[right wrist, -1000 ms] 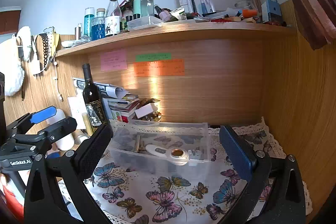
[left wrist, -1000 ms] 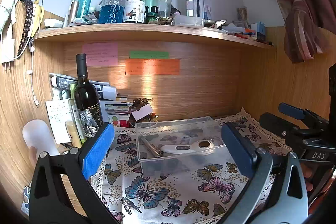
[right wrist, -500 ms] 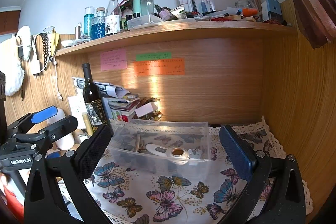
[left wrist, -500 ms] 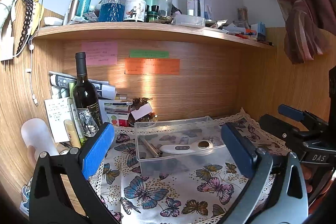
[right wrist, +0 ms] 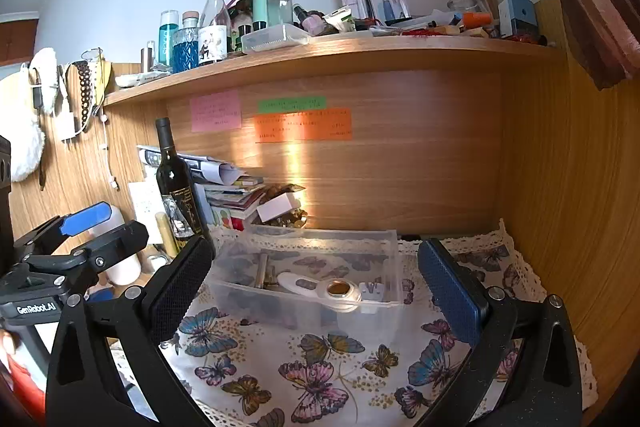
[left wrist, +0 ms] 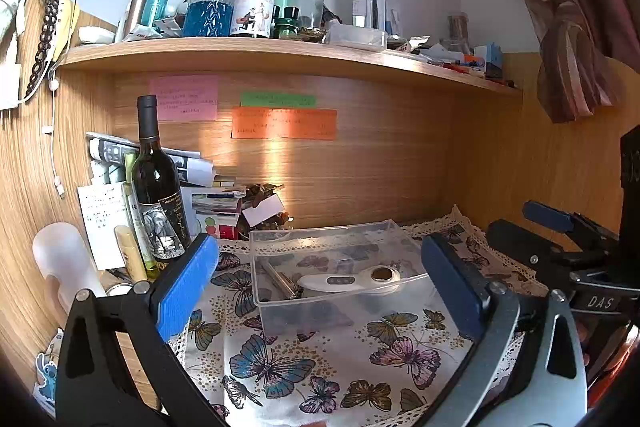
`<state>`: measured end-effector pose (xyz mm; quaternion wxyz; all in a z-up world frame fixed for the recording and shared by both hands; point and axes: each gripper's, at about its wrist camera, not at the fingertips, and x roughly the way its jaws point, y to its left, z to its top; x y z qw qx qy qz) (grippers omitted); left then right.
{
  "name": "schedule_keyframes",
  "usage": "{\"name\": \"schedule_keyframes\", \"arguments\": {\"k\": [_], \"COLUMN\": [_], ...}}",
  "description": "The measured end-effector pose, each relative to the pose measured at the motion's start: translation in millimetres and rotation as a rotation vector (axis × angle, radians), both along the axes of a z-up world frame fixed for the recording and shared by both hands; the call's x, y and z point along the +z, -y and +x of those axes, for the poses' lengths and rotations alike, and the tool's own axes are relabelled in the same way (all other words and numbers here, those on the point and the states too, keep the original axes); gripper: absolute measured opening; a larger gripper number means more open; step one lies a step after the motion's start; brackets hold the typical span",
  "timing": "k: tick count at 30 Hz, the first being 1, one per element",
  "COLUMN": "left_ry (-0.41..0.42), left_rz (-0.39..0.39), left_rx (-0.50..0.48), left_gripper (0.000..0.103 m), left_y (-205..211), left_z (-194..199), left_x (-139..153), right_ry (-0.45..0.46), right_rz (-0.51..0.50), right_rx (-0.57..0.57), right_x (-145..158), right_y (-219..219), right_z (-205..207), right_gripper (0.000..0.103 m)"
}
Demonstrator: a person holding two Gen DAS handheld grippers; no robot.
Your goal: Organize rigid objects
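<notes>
Both claws are seen spread wide and empty: the left gripper [left wrist: 320, 291] and the right gripper [right wrist: 316, 287] each frame the clear rectangular plastic box [left wrist: 340, 267] at twelve o'clock. The box is set on a white butterfly-print cloth with a lace edge [left wrist: 312, 359], and bare cloth is left open between the fingers and the box's near wall. Inside the box a white handheld device with a round brass-coloured disc [left wrist: 352, 279] is laid lengthwise, with slim metal pieces [left wrist: 280, 277] just beside it at nine o'clock. From the right wrist view, a small white clip-like piece [right wrist: 372, 289] is picked out at the device's three o'clock; from the left, it cannot be made out. A dark glass wine bottle [left wrist: 156, 187] is stood upright at ten o'clock, near the box's left edge. The wooden side panel [right wrist: 568, 207] is shown closing in at three o'clock in the right view.
</notes>
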<state>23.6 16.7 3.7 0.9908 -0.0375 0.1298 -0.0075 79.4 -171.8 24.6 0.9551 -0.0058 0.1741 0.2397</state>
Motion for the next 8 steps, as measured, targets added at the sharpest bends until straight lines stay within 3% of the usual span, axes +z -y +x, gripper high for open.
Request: {"name": "schedule_keyframes", "arguments": {"k": [8], "left_ry": [0.001], "left_rz": [0.006], "left_rx": [-0.012], "left_gripper": [0.103], "left_y": [0.6], "left_z": [1.5], "left_x": [0.5], "right_ry": [-0.009], "right_rz": [-0.004], "right_rx": [0.001], "right_x": [-2.8], "right_y": [-1.9], "right_z": [1.7], "right_gripper": [0.103]}}
